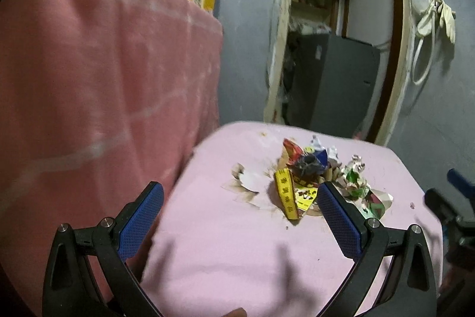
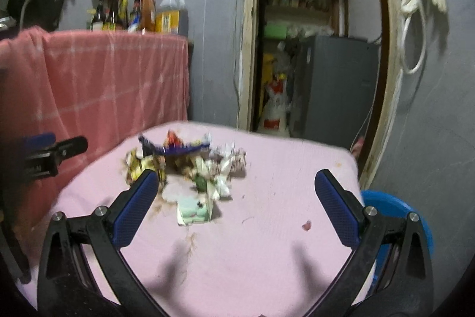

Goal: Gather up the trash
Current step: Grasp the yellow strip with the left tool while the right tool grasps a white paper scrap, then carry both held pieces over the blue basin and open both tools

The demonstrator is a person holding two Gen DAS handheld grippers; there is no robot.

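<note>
1. Worktop [image 1: 225,242]: pink-covered surface under both of your grippers, with a red checked cloth [image 1: 98,73] hanging along its left side. A blue bin [image 2: 392,207] shows just past the worktop's right edge in the right wrist view; likely the drop point, but I can't confirm that.
2. Trash pile [image 1: 314,177]: crumpled wrappers, torn paper and foil heaped in one loose cluster toward the far middle of the worktop. No clear long axis for the heap as a whole; it spreads roughly left to right.
3. Left gripper [image 1: 240,216]: jaws wide apart, holding nothing. The pile lies ahead and to the right of its centreline, and the right finger overlaps the pile's near edge in this view.
4. Right gripper [image 2: 237,198]: also spread wide and empty. The pile lies ahead and to the left, with the pale green wrapper [image 2: 194,211] nearest, between the fingers.
5. Yellow strip [image 1: 286,195]: long axis runs near to far, roughly along the left gripper's approach, so the jaws would close across its width.
6. Judgement: both grippers look about equally near. The left needs a shift right, the right a shift left.
</note>
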